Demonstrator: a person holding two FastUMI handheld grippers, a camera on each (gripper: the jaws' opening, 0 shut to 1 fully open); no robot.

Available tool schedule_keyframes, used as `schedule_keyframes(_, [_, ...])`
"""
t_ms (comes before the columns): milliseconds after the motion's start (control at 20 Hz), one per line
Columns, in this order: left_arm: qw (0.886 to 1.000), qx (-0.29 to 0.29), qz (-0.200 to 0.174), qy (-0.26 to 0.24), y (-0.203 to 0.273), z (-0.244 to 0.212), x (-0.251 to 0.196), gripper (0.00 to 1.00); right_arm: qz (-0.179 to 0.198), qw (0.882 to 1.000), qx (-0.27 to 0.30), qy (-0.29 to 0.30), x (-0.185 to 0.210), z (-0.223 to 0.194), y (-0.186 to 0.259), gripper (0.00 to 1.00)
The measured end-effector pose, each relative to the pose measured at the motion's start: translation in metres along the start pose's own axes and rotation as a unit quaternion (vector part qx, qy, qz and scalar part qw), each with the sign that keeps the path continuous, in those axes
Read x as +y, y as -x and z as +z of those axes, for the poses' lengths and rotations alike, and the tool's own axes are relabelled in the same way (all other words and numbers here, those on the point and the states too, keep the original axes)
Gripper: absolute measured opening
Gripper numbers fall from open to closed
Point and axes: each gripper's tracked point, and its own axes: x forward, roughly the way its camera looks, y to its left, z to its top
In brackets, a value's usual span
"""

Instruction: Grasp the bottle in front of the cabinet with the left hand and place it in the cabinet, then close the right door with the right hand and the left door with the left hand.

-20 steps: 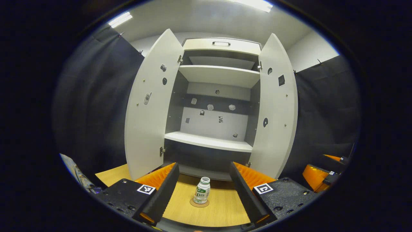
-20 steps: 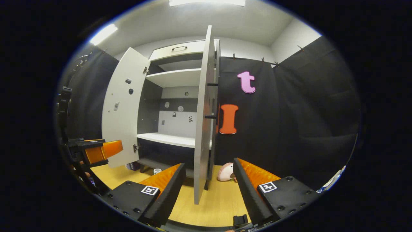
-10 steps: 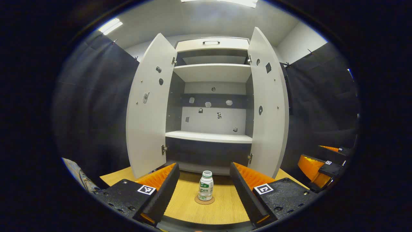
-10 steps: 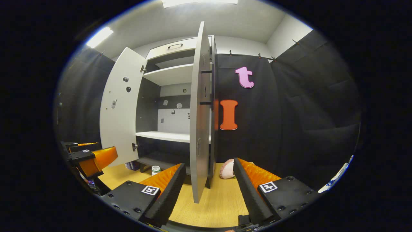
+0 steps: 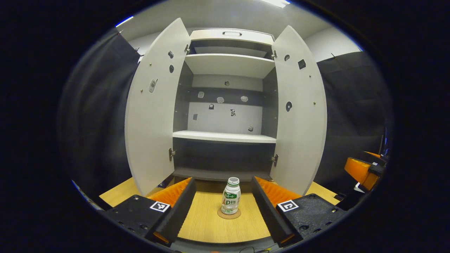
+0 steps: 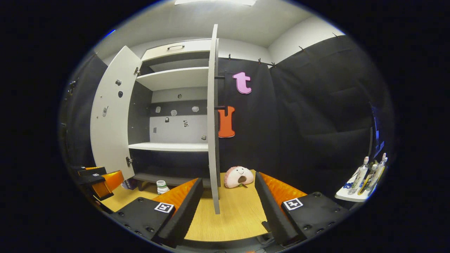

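Bottle [image 5: 231,196] stands, seemingly untouched, between wide-open left gripper [image 5: 222,196] fingers; right gripper [image 6: 228,196] spread, empty.

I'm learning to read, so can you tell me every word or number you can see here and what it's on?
Bottle label: there is print, but it is too blurred to read.
Stickers on the back wall of the cabinet: too small to read.
Square tag near the bottle: a black-and-white pattern, no words.
Tubes at the far right: print too small to read.
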Motion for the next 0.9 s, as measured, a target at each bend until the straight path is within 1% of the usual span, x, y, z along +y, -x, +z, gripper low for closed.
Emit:
schedule_keyframes(100, [1.0, 0.002, -0.011, -0.001, -0.013, -0.011, 0.005, 0.96, -0.007, 1.0, 0.005, 0.011, 0.009, 0.004, 0.009, 0.97])
schedule_keyframes(150, [1.0, 0.002, -0.016, 0.001, -0.021, -0.016, 0.005, 0.96, -0.014, 1.0, 0.007, 0.017, 0.007, 0.006, 0.011, 0.97])
schedule_keyframes(300, [0.999, -0.015, -0.026, 0.025, -0.047, -0.035, 0.003, 0.96, -0.032, 0.999, 0.009, 0.027, 0.001, 0.01, 0.021, 0.97])
schedule_keyframes(350, [0.999, -0.009, -0.029, 0.032, -0.058, -0.048, 0.002, 0.96, -0.035, 0.999, 0.011, 0.029, 0.0, 0.009, 0.022, 0.97])
schedule_keyframes(400, [0.999, -0.003, -0.026, 0.031, -0.068, -0.059, 0.002, 0.96, -0.037, 0.999, 0.013, 0.031, -0.003, 0.009, 0.024, 0.97])
schedule_keyframes(500, [1.0, 0.011, -0.019, 0.014, -0.084, -0.08, 0.002, 0.96, -0.039, 0.998, 0.02, 0.036, -0.007, 0.007, 0.023, 0.97])
schedule_keyframes(600, [1.0, 0.007, -0.013, -0.003, -0.101, -0.092, 0.0, 0.96, -0.046, 0.998, 0.027, 0.044, -0.012, 0.005, 0.021, 0.97])
schedule_keyframes(750, [1.0, 0.015, -0.018, 0.001, -0.119, -0.114, -0.007, 0.96, -0.048, 0.997, 0.031, 0.045, -0.016, 0.003, 0.017, 0.97])
schedule_keyframes(900, [0.999, 0.041, -0.024, 0.01, -0.134, -0.139, -0.015, 0.96, -0.059, 0.996, 0.031, 0.057, -0.025, 0.0, 0.016, 0.97])
